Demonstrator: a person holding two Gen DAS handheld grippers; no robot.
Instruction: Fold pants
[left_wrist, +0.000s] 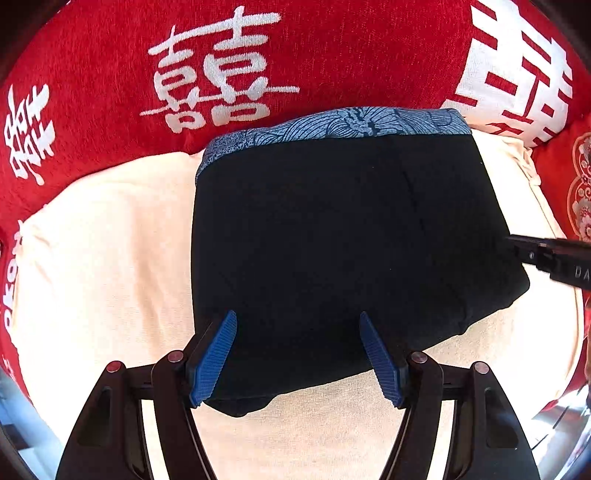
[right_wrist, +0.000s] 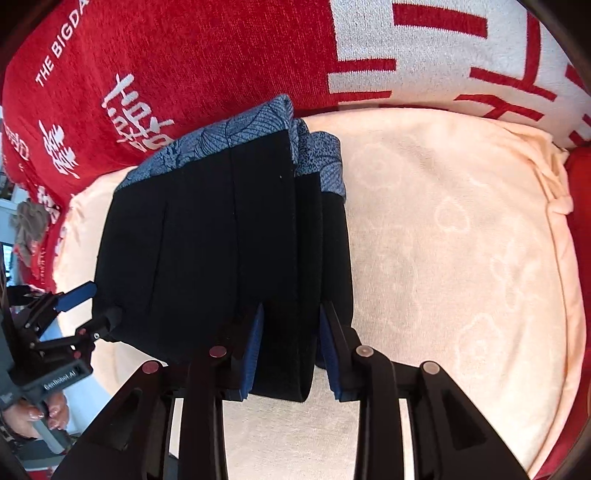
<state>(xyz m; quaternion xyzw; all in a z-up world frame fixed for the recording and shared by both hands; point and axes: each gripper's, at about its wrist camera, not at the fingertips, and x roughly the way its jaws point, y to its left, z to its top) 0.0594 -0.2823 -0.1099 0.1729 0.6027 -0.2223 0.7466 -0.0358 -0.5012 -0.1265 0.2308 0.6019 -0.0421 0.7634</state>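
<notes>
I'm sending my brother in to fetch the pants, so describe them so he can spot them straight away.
Look at the cream towel spread over the red blanket with white characters. On the towel lie the pants, folded into a thick square. They are the only black thing there, with a blue patterned waistband along the far edge.

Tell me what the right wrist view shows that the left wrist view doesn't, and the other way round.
Only the right wrist view shows the stacked fold layers along the pants' side, a person's hand holding the left hand-held gripper, and the "THE BIGDA" lettering.

Only the left wrist view shows the pants' broad top face whole, and the patterned waistband across its far edge.

Both show the folded black pants on the cream towel against the red blanket.
</notes>
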